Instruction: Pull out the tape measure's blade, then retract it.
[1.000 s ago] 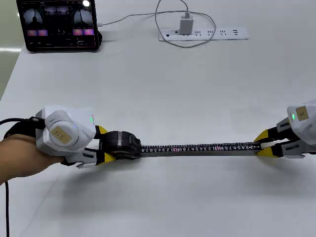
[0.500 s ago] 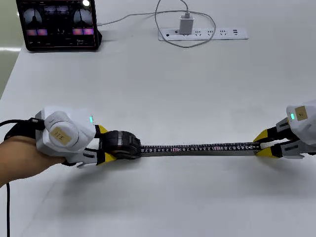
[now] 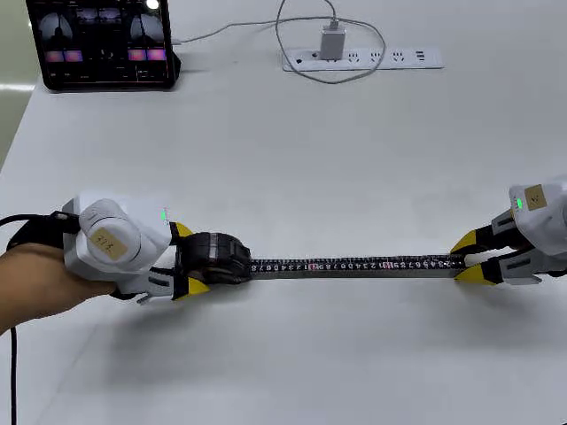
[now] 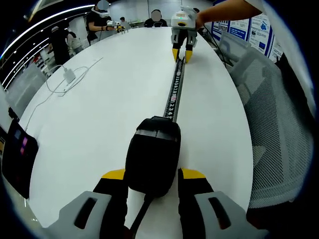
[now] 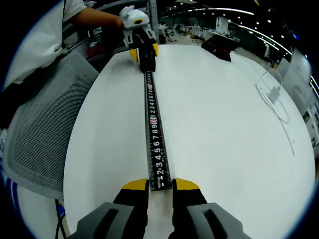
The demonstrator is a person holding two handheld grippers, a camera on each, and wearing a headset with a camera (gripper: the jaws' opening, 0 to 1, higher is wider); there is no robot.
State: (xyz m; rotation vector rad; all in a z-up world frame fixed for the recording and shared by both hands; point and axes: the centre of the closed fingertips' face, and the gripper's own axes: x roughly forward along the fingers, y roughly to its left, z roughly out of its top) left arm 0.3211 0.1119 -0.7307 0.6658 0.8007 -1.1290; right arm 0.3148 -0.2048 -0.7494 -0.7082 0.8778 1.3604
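In the head view the tape measure's case (image 3: 215,257) sits on the desk (image 3: 310,150) inside the left gripper (image 3: 189,258), whose fingers (image 3: 196,285) are closed against its two sides. The blade (image 3: 354,265) runs flat from it, left to right, to the right gripper (image 3: 467,258), well apart. In the left gripper view the case spans the gap between the yellow-tipped fingers, with the blade leading straight ahead. In the right gripper view the fingers are drawn in on the blade's end, one at each edge, holding it; retracting, I judge, means bringing this end back along the blade's own line toward the case
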